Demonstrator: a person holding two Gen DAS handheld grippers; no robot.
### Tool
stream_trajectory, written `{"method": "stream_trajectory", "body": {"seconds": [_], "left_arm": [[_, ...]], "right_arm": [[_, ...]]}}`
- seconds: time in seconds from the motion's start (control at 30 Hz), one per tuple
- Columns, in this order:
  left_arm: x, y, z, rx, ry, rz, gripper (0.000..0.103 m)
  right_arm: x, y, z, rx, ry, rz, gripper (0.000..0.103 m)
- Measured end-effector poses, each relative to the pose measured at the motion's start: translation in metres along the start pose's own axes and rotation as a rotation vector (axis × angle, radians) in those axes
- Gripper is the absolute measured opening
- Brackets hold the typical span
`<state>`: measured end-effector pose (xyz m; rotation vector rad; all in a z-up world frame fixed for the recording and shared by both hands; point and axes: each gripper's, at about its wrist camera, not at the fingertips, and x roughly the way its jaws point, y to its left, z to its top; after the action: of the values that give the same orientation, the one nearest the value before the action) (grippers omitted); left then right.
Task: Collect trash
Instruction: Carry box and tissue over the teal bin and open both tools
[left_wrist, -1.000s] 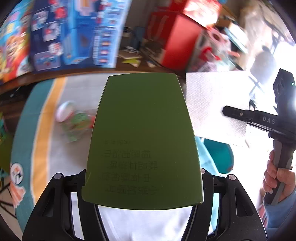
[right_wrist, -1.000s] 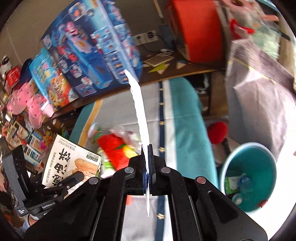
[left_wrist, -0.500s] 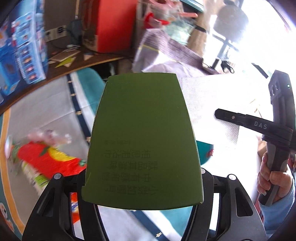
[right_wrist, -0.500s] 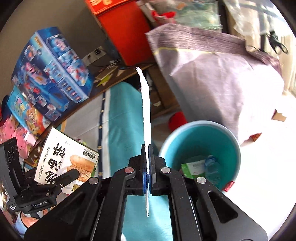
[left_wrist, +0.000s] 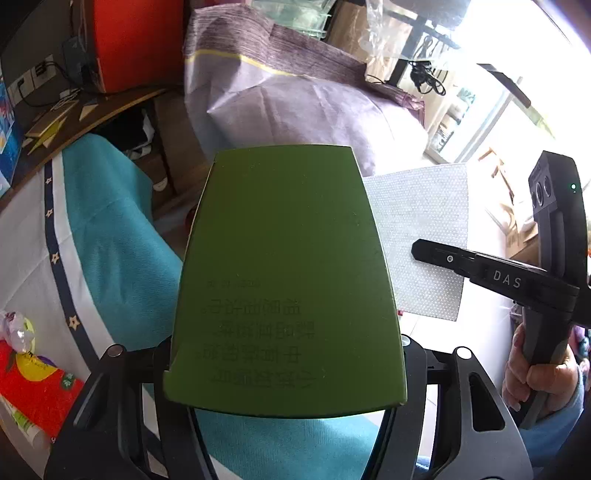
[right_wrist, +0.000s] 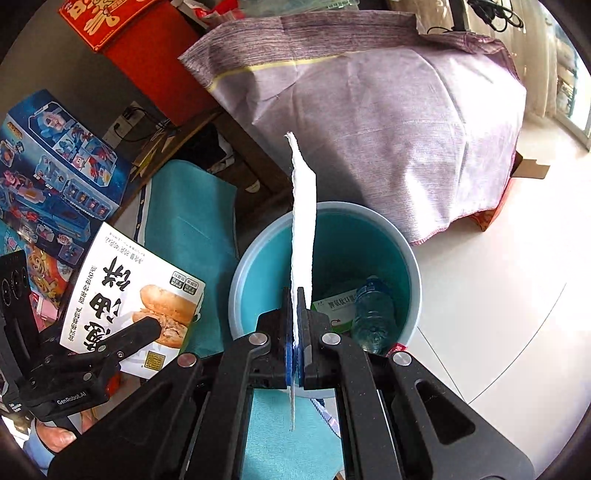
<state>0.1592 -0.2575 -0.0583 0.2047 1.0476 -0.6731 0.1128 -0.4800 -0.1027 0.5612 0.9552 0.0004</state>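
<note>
My left gripper (left_wrist: 284, 373) is shut on a flat food box (left_wrist: 284, 280), whose green back fills the left wrist view. Its white printed face (right_wrist: 136, 291) shows at lower left in the right wrist view, beside the table edge. My right gripper (right_wrist: 295, 332) is shut on a white paper towel (right_wrist: 303, 229), seen edge-on and standing up from the jaws. The towel hangs over a teal bin (right_wrist: 413, 266) on the floor. Inside the bin lie a plastic bottle (right_wrist: 373, 314) and a green-and-white carton (right_wrist: 332, 306). The towel (left_wrist: 421, 240) and right gripper (left_wrist: 424, 253) also show in the left wrist view.
A teal-and-white tablecloth (left_wrist: 110, 240) covers the table at left, with a red wrapper (left_wrist: 33, 395) and other trash on it. Behind the bin stands a pile under a purple cloth (right_wrist: 388, 129). A red box (right_wrist: 155, 62) and toy boxes (right_wrist: 55, 166) line the back. White floor (right_wrist: 498, 295) lies to the right.
Both grippers have swung right, away from the table's trash and toward the floor. The teal bin has come from the lower right corner to directly under the towel. Both grips are unchanged.
</note>
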Motion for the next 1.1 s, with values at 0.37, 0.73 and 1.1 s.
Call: {"method": "stream_trajectory", "body": {"seconds": [0.37,0.73,1.1], "left_arm": [[0.041,-0.002,0.008,-0.015,0.065,0.023,0.078],[0.035,0.005,0.0,-0.052,0.066,0.028,0.09],[0.022,0.01,-0.012,-0.079,0.07,0.021,0.095]], "right_arm": [[0.017,-0.02,0.003,0.033,0.048,-0.01,0.002],[0.027,-0.012,0.001,0.025,0.088,0.012,0.006],[0.025,-0.011,0.001,0.064,0.086,-0.057,0.077]]}}
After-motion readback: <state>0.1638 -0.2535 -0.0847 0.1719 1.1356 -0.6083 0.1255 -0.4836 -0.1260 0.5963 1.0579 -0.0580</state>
